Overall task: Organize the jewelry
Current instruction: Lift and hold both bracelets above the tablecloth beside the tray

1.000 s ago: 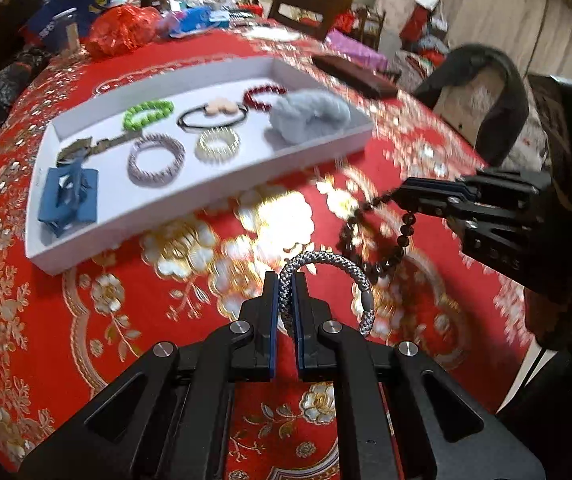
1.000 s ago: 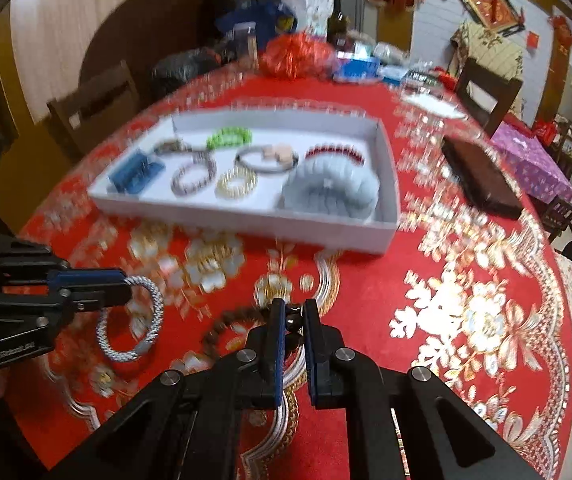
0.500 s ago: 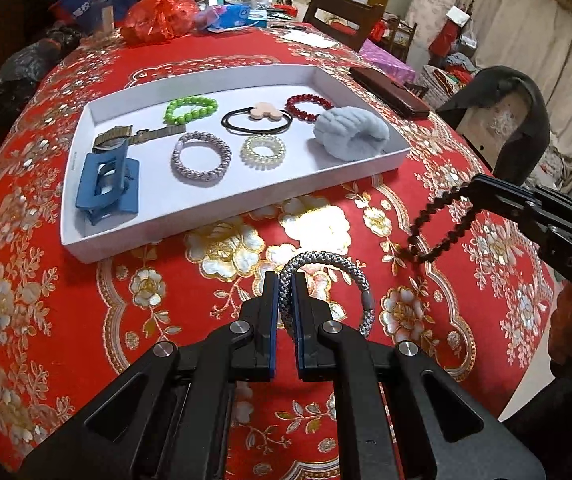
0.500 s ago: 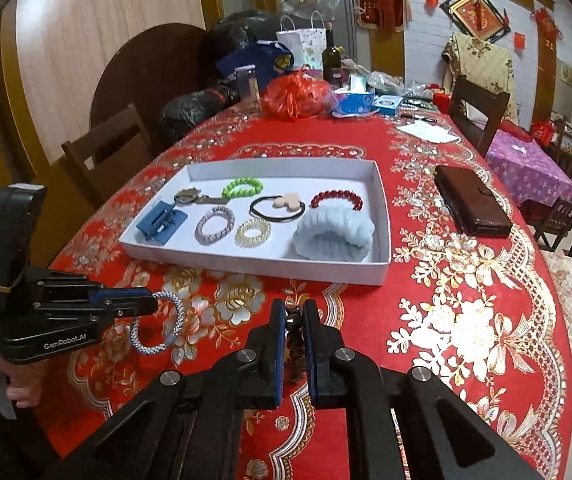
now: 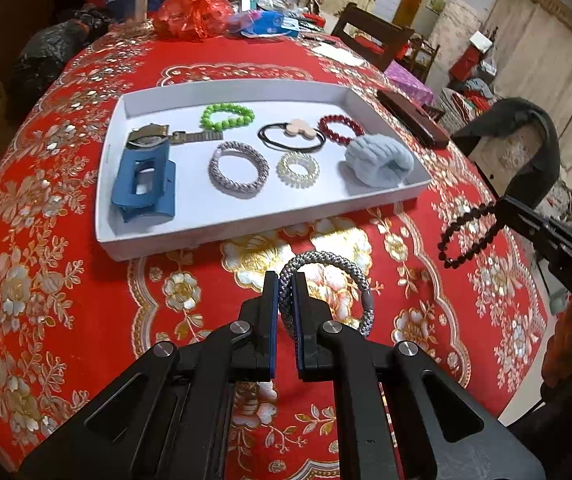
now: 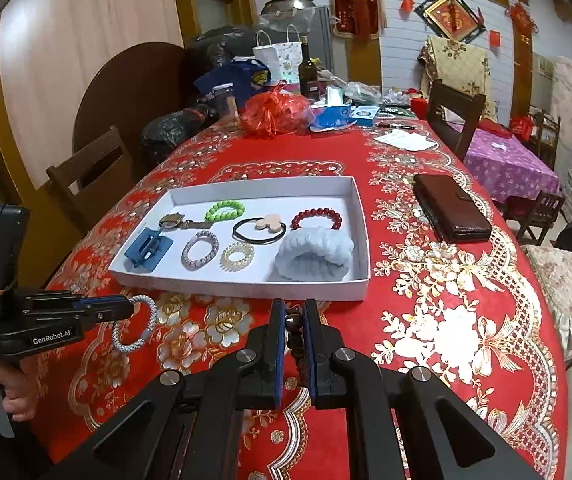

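Above the red floral tablecloth (image 5: 86, 320), just in front of the white tray (image 5: 222, 236), the left gripper (image 5: 284, 280) had its fingers clamped on a grey-and-white braided cord bracelet (image 5: 349, 276). It was a round woven loop with a smooth grey sleeve at one side, hanging clear of the cloth. Off to the right, the right gripper (image 6: 293, 312) pinched a dark beaded bracelet (image 5: 465, 236), a string of glossy near-black round beads drooping in an oval from the fingertips.

Inside the tray lay a blue claw clip (image 5: 142, 184), a watch (image 5: 154, 140), a green bead bracelet (image 5: 226, 116), a black hair tie with a pale flower (image 5: 291, 136), a red bead bracelet (image 5: 339, 130), a silver braided bracelet (image 5: 238, 168), a clear coil tie (image 5: 297, 168) and a pale blue scrunchie (image 5: 379, 160), each apart from the others. A brown wallet (image 6: 449, 208) rested on the cloth right of the tray.
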Available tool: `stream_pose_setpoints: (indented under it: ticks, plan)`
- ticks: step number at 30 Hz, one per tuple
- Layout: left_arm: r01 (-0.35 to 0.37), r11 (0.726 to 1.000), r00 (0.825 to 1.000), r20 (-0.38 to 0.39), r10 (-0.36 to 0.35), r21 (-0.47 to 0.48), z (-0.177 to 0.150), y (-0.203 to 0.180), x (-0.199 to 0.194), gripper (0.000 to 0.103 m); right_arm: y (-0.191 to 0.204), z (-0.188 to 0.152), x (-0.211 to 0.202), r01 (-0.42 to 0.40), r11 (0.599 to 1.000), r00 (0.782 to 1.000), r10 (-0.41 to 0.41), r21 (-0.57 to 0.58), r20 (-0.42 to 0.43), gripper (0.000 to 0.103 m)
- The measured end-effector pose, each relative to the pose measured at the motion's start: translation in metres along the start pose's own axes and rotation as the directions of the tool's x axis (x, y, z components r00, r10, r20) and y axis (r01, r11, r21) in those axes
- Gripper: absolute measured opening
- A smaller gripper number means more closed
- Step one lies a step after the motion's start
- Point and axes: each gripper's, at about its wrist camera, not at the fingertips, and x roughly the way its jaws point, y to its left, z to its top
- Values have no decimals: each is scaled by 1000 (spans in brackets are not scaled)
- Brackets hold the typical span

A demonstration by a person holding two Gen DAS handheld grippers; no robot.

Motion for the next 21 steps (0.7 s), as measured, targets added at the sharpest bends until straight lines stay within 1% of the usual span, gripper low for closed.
stream_pose_setpoints:
  ticks: [6,13,21]
  plan:
    - [8,1000,1000,13,-8,-8,3,2,-4,5,0,2,-3,4,1000,1000,-4,7,15,8]
    - [-18,1000,1000,10,18,0,2,0,-2,5,8,2,-3,12,1000,1000,-11,-26,19,8]
    - [-62,998,998,30,62,4,1,1,-5,5,14,0,3,38,998,999,-38,-51,1,8]
